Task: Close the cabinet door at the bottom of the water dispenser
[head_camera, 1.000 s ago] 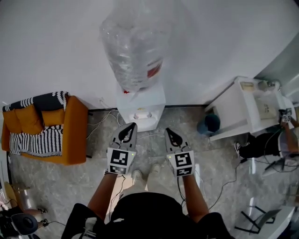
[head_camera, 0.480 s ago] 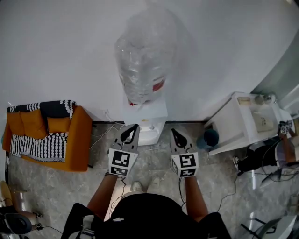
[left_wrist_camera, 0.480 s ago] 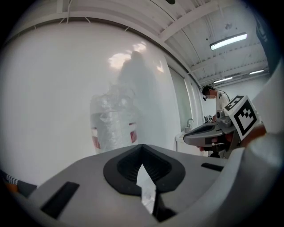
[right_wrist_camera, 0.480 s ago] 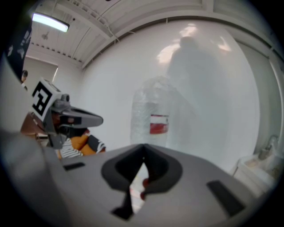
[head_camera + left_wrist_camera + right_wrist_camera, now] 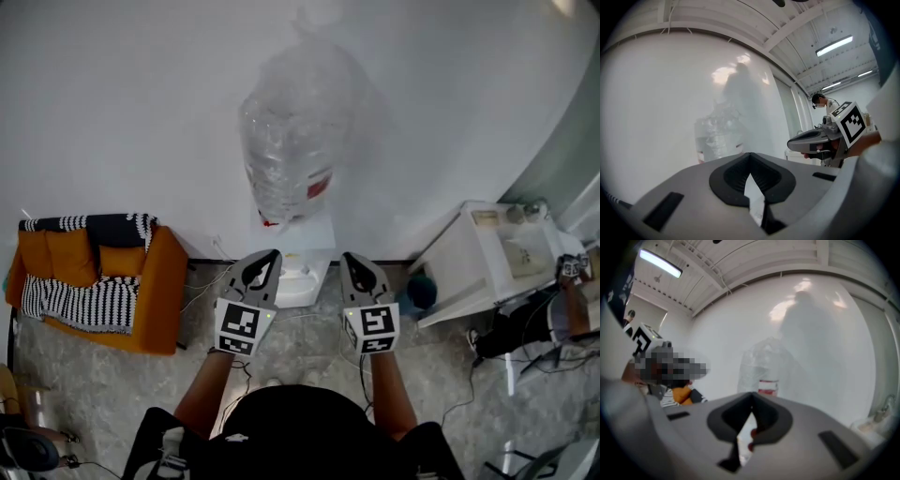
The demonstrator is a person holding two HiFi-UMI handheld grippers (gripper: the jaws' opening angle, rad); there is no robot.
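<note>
The white water dispenser (image 5: 305, 246) stands against the wall with a big clear bottle (image 5: 289, 141) on top. Seen from above, its bottom cabinet door is hidden. My left gripper (image 5: 262, 260) and right gripper (image 5: 351, 262) hover side by side just in front of the dispenser, touching nothing. Both are shut and empty. In the left gripper view the shut jaws (image 5: 750, 159) point level at the bottle (image 5: 717, 136), and the right gripper (image 5: 813, 139) shows beside them. The right gripper view has its shut jaws (image 5: 751, 399) below the bottle (image 5: 765, 366).
An orange armchair (image 5: 141, 281) with a striped blanket stands left of the dispenser. A white table (image 5: 469, 253) and a dark blue round thing (image 5: 421, 291) are on the right. Cables (image 5: 208, 279) trail over the stone floor. Another person (image 5: 520, 328) is at the far right.
Both grippers have risen together, jaws still shut. The view has lifted with them: the dispenser's taps and the person's shoes have gone out of sight.
</note>
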